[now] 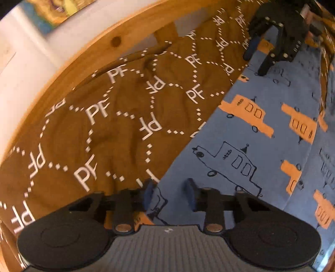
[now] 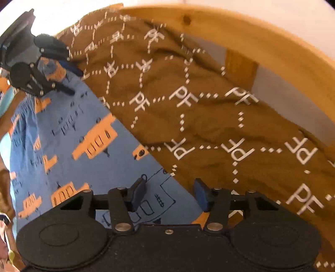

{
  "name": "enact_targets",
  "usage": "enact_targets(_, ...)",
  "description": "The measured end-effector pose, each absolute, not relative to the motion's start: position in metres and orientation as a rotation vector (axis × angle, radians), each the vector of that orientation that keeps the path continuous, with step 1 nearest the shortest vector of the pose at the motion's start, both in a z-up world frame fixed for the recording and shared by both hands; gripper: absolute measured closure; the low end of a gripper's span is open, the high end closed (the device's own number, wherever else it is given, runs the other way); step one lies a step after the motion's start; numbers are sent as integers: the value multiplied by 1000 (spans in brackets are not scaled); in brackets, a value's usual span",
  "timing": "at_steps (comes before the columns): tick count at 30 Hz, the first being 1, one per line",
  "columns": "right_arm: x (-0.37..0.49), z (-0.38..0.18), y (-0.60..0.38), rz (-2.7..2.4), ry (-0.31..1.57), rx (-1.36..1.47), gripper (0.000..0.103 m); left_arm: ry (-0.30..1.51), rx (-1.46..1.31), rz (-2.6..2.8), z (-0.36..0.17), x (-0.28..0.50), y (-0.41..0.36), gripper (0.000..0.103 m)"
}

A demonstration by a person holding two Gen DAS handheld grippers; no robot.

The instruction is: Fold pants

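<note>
Blue pants (image 1: 240, 129) printed with orange and outlined cars lie flat on a brown quilt (image 1: 125, 104) with white "PF" letters. My left gripper (image 1: 169, 191) points down at the pants' near edge. Its jaws stand apart over flat cloth, and the left pad is right at the border with the quilt. The right wrist view shows the left gripper (image 2: 70, 79) at the far end of the pants (image 2: 69, 134). My right gripper (image 2: 170, 192) stands open across the pants' edge, one finger over blue cloth and the other over the quilt (image 2: 209, 125). The left wrist view shows the right gripper (image 1: 256, 60) far off, with its jaws apart.
A curved wooden bed frame (image 1: 83, 54) runs behind the quilt, with a white wall and a colourful picture (image 1: 52, 12) beyond it. The same wooden bed frame (image 2: 251, 31) shows in the right wrist view. Light blue and patterned cloth (image 2: 4, 100) lies at that view's left edge.
</note>
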State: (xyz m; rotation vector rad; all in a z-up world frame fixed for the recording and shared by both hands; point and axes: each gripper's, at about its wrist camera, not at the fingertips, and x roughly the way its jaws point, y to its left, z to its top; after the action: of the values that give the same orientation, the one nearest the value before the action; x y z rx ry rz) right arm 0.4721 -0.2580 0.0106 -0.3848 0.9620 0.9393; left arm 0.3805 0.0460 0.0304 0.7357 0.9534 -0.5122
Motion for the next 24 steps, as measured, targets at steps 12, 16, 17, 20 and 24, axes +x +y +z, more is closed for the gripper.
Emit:
enact_targets(12, 436, 25, -248, 862, 821, -493, 103, 702, 745, -317, 57, 345, 34, 103)
enact_targets(16, 438, 56, -246, 696, 663, -508, 103, 637, 684, -217, 76, 371, 35, 102)
enact_targets(17, 443, 62, -245, 657, 628, -503, 103, 646, 649, -207, 78, 381, 36, 102)
enact_targets(20, 464, 63, -236, 597, 614, -485, 103, 687, 632, -202, 65, 403, 33, 101)
enact_targets(24, 484, 22, -218, 577, 698, -546, 100, 701, 607, -239, 57, 408, 44, 91)
